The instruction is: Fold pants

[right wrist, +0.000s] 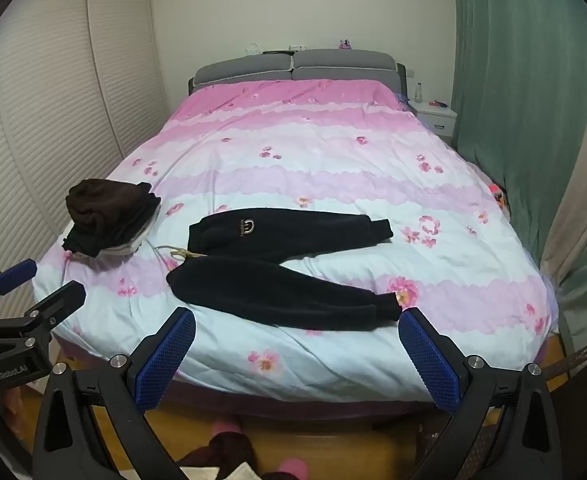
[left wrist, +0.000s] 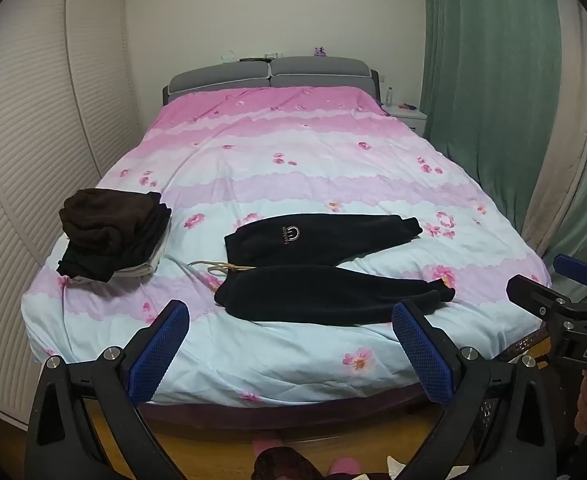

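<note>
Black fleece pants (left wrist: 321, 268) lie spread flat on the bed (left wrist: 293, 160), waistband to the left with a beige drawstring (left wrist: 221, 268), both legs pointing right and splayed apart. They also show in the right wrist view (right wrist: 281, 264). My left gripper (left wrist: 289, 320) is open and empty, held above the floor in front of the bed's foot, short of the pants. My right gripper (right wrist: 297, 324) is open and empty too, at about the same distance. Each gripper shows at the edge of the other's view.
A pile of folded dark clothes (left wrist: 113, 232) sits on the bed's left side. White louvred wardrobe doors (left wrist: 33, 140) stand on the left, green curtains (left wrist: 493, 80) on the right, a white nightstand (left wrist: 405, 116) by the headboard. Pink slippers (right wrist: 289, 468) show on the wooden floor.
</note>
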Demonstrator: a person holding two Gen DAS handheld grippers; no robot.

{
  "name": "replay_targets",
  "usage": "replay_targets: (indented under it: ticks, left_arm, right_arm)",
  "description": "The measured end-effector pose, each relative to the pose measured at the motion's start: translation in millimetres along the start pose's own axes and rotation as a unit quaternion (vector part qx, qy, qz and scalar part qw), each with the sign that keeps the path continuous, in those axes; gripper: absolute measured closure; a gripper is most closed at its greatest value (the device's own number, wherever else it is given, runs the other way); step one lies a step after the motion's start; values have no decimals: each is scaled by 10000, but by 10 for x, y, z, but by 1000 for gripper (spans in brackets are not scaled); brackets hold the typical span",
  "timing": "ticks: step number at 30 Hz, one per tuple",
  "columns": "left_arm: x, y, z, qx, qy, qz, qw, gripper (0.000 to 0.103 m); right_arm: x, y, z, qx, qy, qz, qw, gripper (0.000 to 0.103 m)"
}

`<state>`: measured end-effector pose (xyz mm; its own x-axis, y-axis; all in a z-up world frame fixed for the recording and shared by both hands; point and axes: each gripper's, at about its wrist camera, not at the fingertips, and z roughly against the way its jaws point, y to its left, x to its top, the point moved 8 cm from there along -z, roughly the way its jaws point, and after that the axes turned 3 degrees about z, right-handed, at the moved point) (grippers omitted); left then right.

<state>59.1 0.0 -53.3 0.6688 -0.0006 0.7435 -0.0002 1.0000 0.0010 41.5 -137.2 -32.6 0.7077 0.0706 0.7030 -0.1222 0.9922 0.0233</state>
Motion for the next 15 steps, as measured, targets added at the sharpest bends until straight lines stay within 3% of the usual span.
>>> replay_targets:
  ticks: [15]
  left_arm:
    - [76,-46,18,-20,-128,25,9999,0]
  right_arm:
    - [96,61,16,16,-16,39,10000,1]
